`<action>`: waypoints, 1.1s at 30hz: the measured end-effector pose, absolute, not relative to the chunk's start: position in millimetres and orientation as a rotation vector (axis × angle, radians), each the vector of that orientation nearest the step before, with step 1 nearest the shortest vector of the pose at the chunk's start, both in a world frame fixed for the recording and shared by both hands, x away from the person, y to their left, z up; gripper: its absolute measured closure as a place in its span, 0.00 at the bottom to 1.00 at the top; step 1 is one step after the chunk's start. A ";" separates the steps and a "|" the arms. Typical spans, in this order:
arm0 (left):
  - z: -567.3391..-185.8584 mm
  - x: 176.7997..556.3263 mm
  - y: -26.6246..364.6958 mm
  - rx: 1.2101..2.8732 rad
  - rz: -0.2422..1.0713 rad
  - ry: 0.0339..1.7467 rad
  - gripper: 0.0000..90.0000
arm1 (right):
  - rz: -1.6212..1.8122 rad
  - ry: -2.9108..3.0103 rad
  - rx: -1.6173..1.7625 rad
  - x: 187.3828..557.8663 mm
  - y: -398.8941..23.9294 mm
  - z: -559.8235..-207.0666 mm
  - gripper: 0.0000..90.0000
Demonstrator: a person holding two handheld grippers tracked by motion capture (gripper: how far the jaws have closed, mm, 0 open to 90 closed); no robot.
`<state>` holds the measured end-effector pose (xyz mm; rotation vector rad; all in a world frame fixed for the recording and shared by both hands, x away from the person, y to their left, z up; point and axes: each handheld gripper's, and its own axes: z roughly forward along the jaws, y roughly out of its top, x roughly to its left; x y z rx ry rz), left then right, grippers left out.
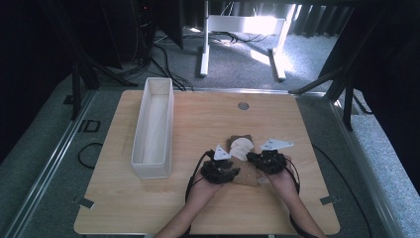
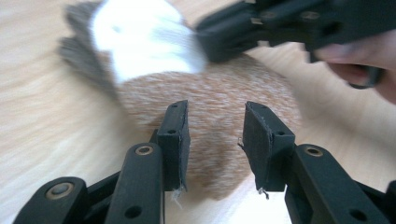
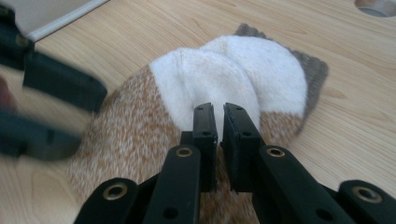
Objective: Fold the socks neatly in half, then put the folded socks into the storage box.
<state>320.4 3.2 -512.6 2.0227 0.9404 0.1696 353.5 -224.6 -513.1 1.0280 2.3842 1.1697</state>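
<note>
A: Nearest first. 2 forearms come in from the bottom of the high view, left gripper [image 1: 221,169] and right gripper [image 1: 268,161] side by side on the sock pair [image 1: 242,159], right of the table's [image 1: 208,124] centre.

B: Long axis?

A: In the high view it runs from the near, right end at the grippers, away and slightly left. White heel patches and grey-brown cuff at the far end, speckled orange-tan body at the near end.

B: Left gripper state?

A: Its own view: left gripper [image 2: 215,140] jaws stand apart, a clear gap, the orange part of the sock pair [image 2: 224,107] under and beyond them. Pads don't press it. Blurry frame.

B: Right?

A: Right gripper [image 3: 219,122] jaws nearly together, a thin slit, tips at the white patch of the sock pair [image 3: 224,74]. Can't tell if fabric is pinched in there.

B: What differs per view?

A: Right gripper view shows 2 stacked white lobes and the grey cuff edge sharp; the high view has just a pale blob. Left gripper view catches the other gripper [image 2: 280,23] across the top.

B: Farther off?

A: Long white open bin [image 1: 154,126] left of the socks, well apart, lengthwise away from the person. Round grommet [image 1: 243,105] near the far edge.
</note>
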 end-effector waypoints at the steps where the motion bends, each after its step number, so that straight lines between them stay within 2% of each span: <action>1: -512.6 320.4 3.2 2.023 0.170 0.940 0.69 | 1.175 2.386 1.028 351.8 -226.6 -512.7 0.93; 7: -517.9 323.1 12.5 2.004 0.151 0.993 0.66 | 1.159 2.407 1.043 349.5 -232.4 -519.8 0.94; 10: -516.1 323.5 12.2 1.991 0.164 1.005 0.57 | 1.162 2.395 1.047 349.4 -232.0 -521.4 0.89; 14: -512.7 327.6 9.9 1.986 0.176 1.012 0.54 | 1.170 2.373 1.041 347.6 -233.6 -516.9 0.84; 19: -513.0 332.3 7.8 1.987 0.176 1.021 0.53 | 1.193 2.371 1.020 338.3 -239.6 -508.6 0.94; 24: -520.1 338.4 6.2 2.002 0.165 1.044 0.51 | 1.133 2.417 1.000 336.5 -237.4 -517.2 0.99; 33: -535.7 357.0 -0.6 2.009 0.111 1.105 0.41 | 1.106 2.433 1.004 337.7 -235.9 -527.6 1.00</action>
